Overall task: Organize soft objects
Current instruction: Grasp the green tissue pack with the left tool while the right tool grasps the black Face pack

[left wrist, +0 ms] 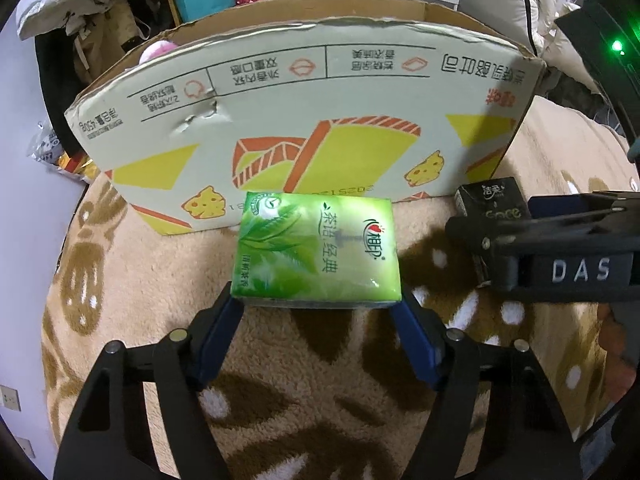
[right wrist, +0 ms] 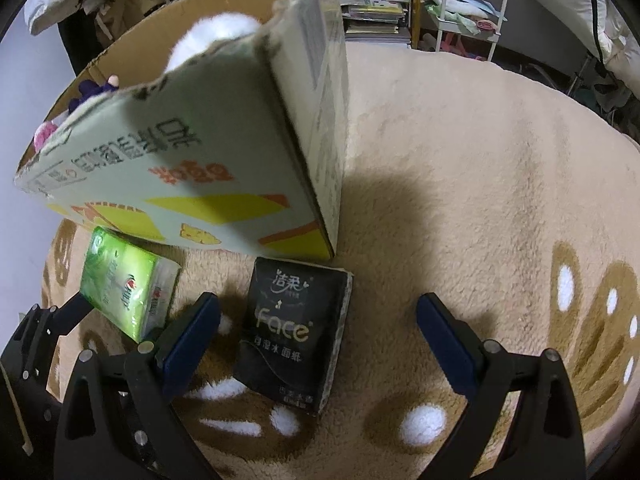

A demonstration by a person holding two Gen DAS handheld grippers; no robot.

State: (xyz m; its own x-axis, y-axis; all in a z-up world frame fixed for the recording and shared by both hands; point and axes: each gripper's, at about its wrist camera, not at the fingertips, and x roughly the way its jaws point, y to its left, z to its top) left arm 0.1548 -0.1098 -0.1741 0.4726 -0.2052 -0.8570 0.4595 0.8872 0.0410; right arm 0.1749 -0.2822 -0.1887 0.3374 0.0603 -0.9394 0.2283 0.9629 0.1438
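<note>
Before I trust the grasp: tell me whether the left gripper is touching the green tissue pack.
Touching. In the left wrist view, both blue pads of the left gripper press against the green tissue pack's near corners, no gap visible on either side.

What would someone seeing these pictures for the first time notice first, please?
Probably the green tissue pack, clamped between the left gripper's blue fingers just in front of the big cardboard box. Next, the black tissue pack lying on the beige blanket by the box's corner, between the open fingers of the right gripper. Soft toys peek over the box's rim.
</note>
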